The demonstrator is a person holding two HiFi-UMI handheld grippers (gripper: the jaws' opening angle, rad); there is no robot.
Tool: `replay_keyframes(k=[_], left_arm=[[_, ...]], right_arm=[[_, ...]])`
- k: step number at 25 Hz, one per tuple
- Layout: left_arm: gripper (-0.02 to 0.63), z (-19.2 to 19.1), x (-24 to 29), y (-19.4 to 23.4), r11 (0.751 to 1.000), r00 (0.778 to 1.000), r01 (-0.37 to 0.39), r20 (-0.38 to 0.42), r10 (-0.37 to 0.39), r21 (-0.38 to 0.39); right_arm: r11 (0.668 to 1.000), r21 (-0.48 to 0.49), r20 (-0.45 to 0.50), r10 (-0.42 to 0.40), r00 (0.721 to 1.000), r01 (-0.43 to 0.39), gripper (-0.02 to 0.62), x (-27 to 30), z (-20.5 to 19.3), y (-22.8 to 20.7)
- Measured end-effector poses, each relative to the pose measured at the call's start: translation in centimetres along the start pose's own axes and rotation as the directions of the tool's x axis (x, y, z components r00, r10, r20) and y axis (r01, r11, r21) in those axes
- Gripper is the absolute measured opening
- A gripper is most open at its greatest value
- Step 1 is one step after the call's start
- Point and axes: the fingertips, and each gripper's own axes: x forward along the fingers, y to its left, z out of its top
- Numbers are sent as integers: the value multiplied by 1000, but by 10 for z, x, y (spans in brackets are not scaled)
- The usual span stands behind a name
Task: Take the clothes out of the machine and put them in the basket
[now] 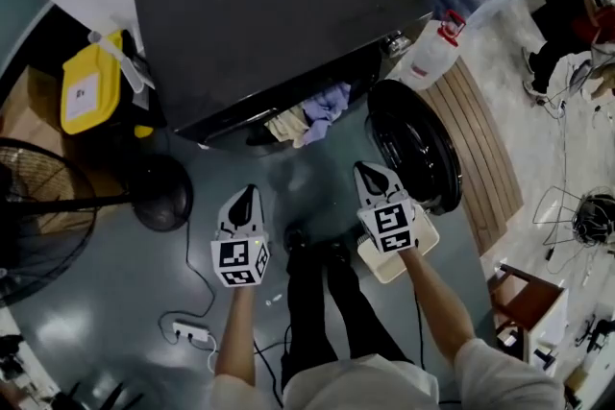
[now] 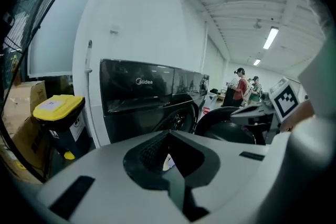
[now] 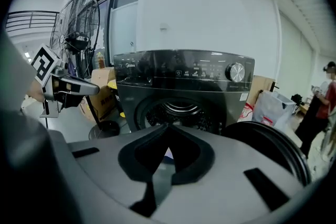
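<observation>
Head view: the clothes (image 1: 317,110), some pale blue and some cream, hang out of the mouth of the dark machine (image 1: 269,5). They lie partly inside the drum and partly over its lower edge. The round door (image 1: 415,147) stands open at the right side. The left gripper (image 1: 248,199) and the right gripper (image 1: 371,174) are in front of the machine, apart from the clothes, both with the jaws together and nothing in them. A cream basket (image 1: 384,268) lies on the floor under the right gripper; I cannot tell what is in it.

Left gripper view: the jaws are closed and empty. Behind them is the machine, and a bin with a yellow lid (image 2: 58,107) stands at its left.

Right gripper view: the jaws are pressed together and hold nothing. The drum opening is straight ahead and looks dark.
</observation>
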Motion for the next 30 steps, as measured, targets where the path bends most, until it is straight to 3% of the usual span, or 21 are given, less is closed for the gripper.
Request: replay_keyframes(k=[6, 19, 27, 28, 30], left_arm=[[18, -39, 38, 0, 999, 1000, 8, 14, -9, 33], [18, -137, 97, 2, 999, 1000, 5, 23, -6, 32], [17, -173, 122, 16, 1000, 999, 16, 32, -16, 17], [18, -174, 126, 17, 1000, 999, 21, 38, -22, 17], [18, -181, 134, 17, 999, 999, 31, 42, -32, 20]], right_arm=[[1000, 17, 19, 4, 1000, -4, 25, 37, -49, -1], [1000, -2, -17, -1, 1000, 0, 25, 108, -177, -6], [999, -50, -9, -8, 1000, 8, 29, 166, -206, -2], [999, -49, -2, -6, 1000, 6, 59, 174, -206, -3], [999, -47, 20, -4, 1000, 5, 279, 193, -204, -7]])
